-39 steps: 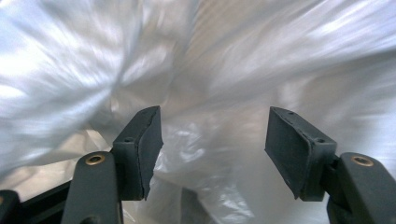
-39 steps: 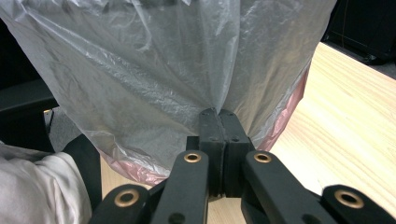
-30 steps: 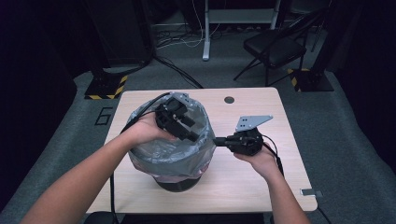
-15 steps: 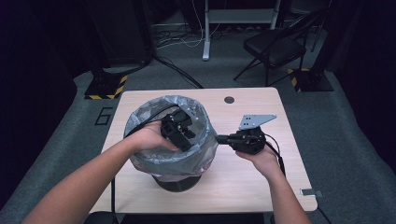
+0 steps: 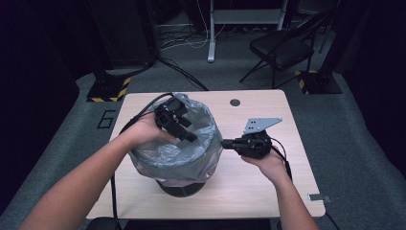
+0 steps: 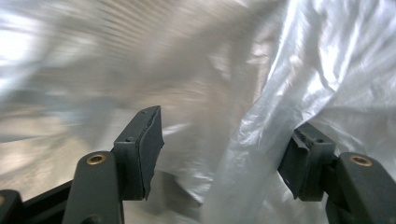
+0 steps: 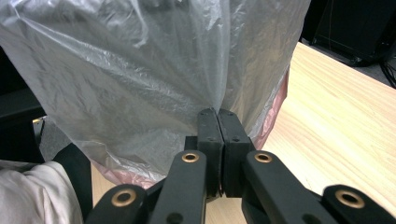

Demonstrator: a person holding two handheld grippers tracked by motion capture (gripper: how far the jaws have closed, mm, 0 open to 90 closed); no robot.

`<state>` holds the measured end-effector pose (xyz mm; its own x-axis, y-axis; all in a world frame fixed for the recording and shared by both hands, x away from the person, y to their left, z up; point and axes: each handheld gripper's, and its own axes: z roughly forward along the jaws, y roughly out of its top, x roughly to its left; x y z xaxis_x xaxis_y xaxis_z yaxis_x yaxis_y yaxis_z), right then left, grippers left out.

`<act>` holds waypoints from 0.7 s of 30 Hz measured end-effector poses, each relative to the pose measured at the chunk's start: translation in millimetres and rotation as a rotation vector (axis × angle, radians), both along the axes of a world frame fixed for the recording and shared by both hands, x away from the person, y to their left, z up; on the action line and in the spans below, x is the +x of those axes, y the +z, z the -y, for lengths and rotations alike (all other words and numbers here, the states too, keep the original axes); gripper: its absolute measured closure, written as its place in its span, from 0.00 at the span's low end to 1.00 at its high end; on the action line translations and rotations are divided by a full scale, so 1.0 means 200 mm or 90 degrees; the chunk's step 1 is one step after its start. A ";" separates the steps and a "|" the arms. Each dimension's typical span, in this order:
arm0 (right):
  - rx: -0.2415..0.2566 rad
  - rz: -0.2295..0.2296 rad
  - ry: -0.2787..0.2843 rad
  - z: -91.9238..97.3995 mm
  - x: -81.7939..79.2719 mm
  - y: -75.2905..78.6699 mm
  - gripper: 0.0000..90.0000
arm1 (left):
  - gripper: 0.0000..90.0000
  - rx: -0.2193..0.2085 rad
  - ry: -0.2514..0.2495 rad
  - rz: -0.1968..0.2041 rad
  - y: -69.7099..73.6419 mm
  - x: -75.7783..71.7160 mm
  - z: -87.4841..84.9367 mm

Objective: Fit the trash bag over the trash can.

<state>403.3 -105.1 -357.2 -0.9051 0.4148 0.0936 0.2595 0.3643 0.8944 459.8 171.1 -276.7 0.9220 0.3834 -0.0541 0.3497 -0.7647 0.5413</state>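
We see the pale wooden counter (image 5: 287, 191) carrying a round dark bin (image 5: 179, 187) lined with a translucent grey plastic bag (image 5: 191, 158), which stands left of the counter's middle, its film folded over the rim and hanging down the outside. A pinkish layer shows at the bag's lower edge in the right gripper view.

Our left forearm comes in from the lower left and lies across the near rim of the bin, the hand bent over the opening. The left tool (image 5: 179, 125) points down into the bin's mouth. In the left gripper view its jaws stand apart, and a fold of the bag's film (image 6: 261, 140) runs up between them, lying against the right-hand pad, while the left-hand pad is clear of it.

Our right forearm comes in from the lower right, the hand level above the counter just right of the bin. The right tool (image 5: 225, 143) points sideways at the bin's wall. Its jaws are pressed together, pinching the bag's outer film (image 7: 140, 84) at their tips.
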 end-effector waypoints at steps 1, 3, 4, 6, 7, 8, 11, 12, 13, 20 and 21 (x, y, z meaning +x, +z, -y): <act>-0.001 0.000 0.001 0.00 0.00 0.00 0.99 | 0.39 -0.005 0.021 -0.003 0.00 0.03 -0.02; -0.003 0.001 0.001 -0.01 0.00 0.00 0.99 | 0.37 -0.009 0.043 -0.006 -0.01 0.07 -0.04; -0.002 0.001 0.000 -0.01 0.00 0.00 0.99 | 0.36 -0.013 0.050 -0.011 -0.02 0.08 -0.04; 0.002 0.001 -0.001 0.00 0.00 0.00 0.99 | 0.36 -0.026 0.046 -0.028 -0.03 0.10 -0.05; 0.003 0.000 -0.002 0.00 0.00 0.00 0.99 | 0.36 -0.024 0.036 -0.036 -0.04 0.11 -0.05; 0.003 -0.002 -0.002 0.01 0.00 0.00 0.99 | 0.36 -0.029 0.012 -0.045 -0.04 0.10 -0.05; -0.006 -0.004 -0.005 0.01 0.01 -0.01 0.99 | 0.40 -0.034 -0.058 -0.066 -0.03 0.05 -0.04; -0.004 -0.006 -0.005 0.01 0.01 -0.01 0.99 | 0.40 -0.026 -0.057 -0.058 -0.03 0.03 -0.03; -0.005 -0.008 -0.007 0.02 0.01 -0.01 0.99 | 0.40 -0.018 -0.060 -0.057 -0.02 0.01 -0.02; -0.018 -0.007 -0.011 0.03 0.01 -0.01 1.00 | 0.39 -0.054 -0.071 -0.018 0.13 -0.06 -0.06; -0.019 -0.005 -0.014 0.04 0.01 0.00 0.98 | 0.39 -0.060 -0.068 -0.013 0.14 -0.07 -0.07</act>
<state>404.5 -112.2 -357.0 -0.8952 0.4369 0.0880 0.2742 0.3844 0.8815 446.5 185.0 -248.5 0.9558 0.2750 -0.1040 0.2801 -0.7441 0.6065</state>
